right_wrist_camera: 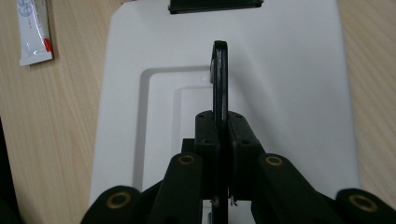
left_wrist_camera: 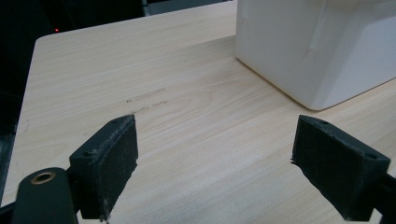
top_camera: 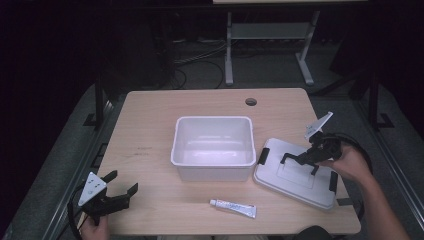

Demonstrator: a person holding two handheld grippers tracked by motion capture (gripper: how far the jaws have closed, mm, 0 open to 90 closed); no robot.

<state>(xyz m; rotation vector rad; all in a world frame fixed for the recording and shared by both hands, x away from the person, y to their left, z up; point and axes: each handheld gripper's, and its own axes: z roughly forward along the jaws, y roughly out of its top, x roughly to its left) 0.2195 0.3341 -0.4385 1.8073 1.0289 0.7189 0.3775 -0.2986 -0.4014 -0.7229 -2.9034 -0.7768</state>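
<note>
Lid handle: thin black handle clamped upright between the right gripper's fingers, rising off the lid's top
Right fingers: clenched on the handle, pads pressed flat against both its faces
Lid: white lid lying flat on the bench's right side, black latches at its ends, one facing the tub
Right hand: hand behind the gripper, over the lid's far right edge
Tub: open white tub mid-bench, just left of the lid, apart from it
Tube: small white tube lying near the front edge, between the tub and the lid's near corner
Left fingers: released, spread wide with bare wood between them; left gripper low at the front-left corner, well apart from the tub
Bench: light wood, round cable hole at the back
</note>
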